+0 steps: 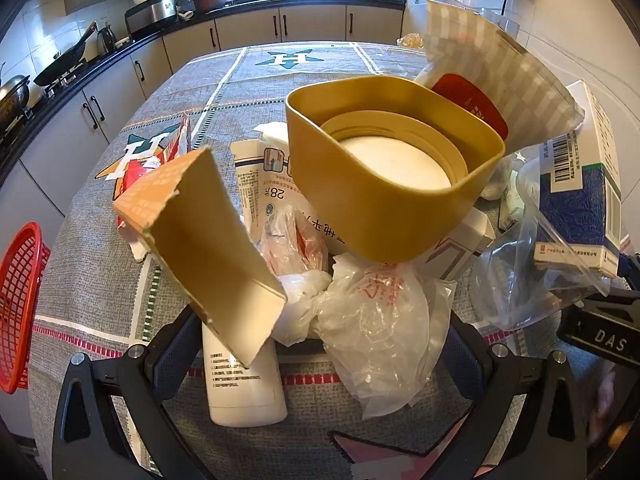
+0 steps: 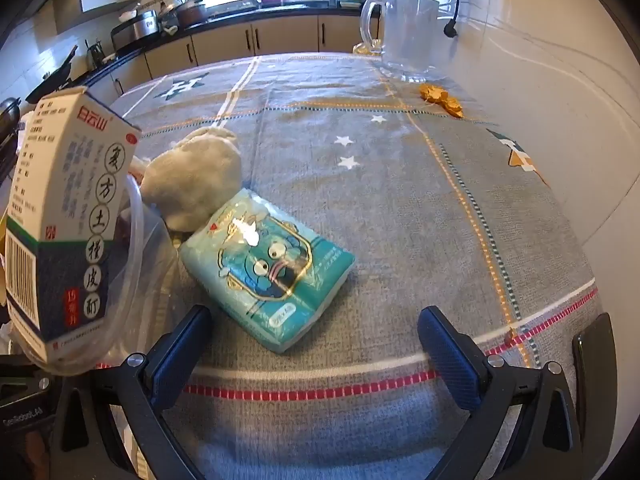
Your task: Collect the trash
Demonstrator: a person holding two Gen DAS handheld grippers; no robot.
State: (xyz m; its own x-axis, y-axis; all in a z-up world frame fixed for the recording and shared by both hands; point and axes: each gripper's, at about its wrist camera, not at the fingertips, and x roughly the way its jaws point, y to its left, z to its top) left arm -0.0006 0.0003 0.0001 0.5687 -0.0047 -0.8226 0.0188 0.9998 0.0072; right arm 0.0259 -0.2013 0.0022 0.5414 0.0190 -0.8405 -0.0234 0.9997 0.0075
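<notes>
In the left wrist view a heap of trash lies on the table: a yellow tub (image 1: 394, 168), a torn cardboard piece (image 1: 208, 240), a white tube (image 1: 244, 384), crumpled clear plastic bags (image 1: 376, 320), a striped pouch (image 1: 492, 76) and a blue-and-white medicine box (image 1: 584, 184). My left gripper (image 1: 320, 344) is open, its fingers on either side of the plastic bags and tube. In the right wrist view my right gripper (image 2: 316, 340) is open and empty just in front of a teal tissue pack (image 2: 268, 264). A crumpled grey wad (image 2: 196, 176) and the medicine box (image 2: 64, 216) lie left of it.
A red plastic basket (image 1: 20, 308) hangs at the table's left edge. A glass pitcher (image 2: 408, 36) stands at the far right by the wall, with orange scraps (image 2: 440, 98) near it. Kitchen counters with pots run along the back and left.
</notes>
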